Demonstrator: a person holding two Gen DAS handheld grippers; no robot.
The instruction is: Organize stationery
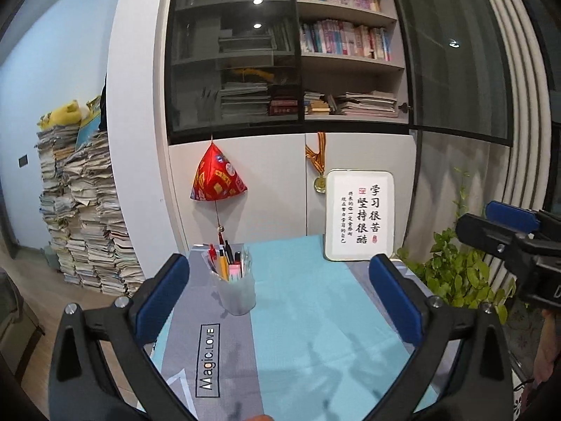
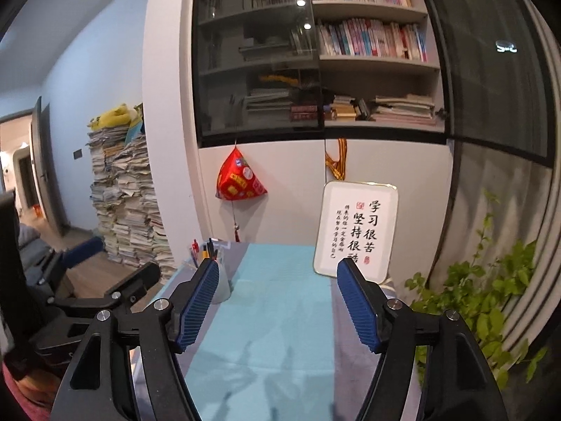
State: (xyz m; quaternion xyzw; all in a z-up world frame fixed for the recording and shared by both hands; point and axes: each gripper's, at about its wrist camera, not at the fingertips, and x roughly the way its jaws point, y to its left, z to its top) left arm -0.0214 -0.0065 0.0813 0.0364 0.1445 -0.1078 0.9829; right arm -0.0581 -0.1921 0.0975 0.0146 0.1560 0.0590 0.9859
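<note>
A frosted pen cup holding several pens and markers stands upright at the back left of the table's teal cloth. My left gripper hovers above the cloth, open wide with nothing between its blue pads; the cup sits just inside its left finger. My right gripper is also open and empty over the cloth. Its left finger hides most of the cup; pen tips show above it. Each gripper appears at the edge of the other's view.
A framed calligraphy board leans on the white cabinet at the table's back right. A leafy plant grows off the right edge. Tall paper stacks stand on the floor to the left. A red ornament hangs behind the cup.
</note>
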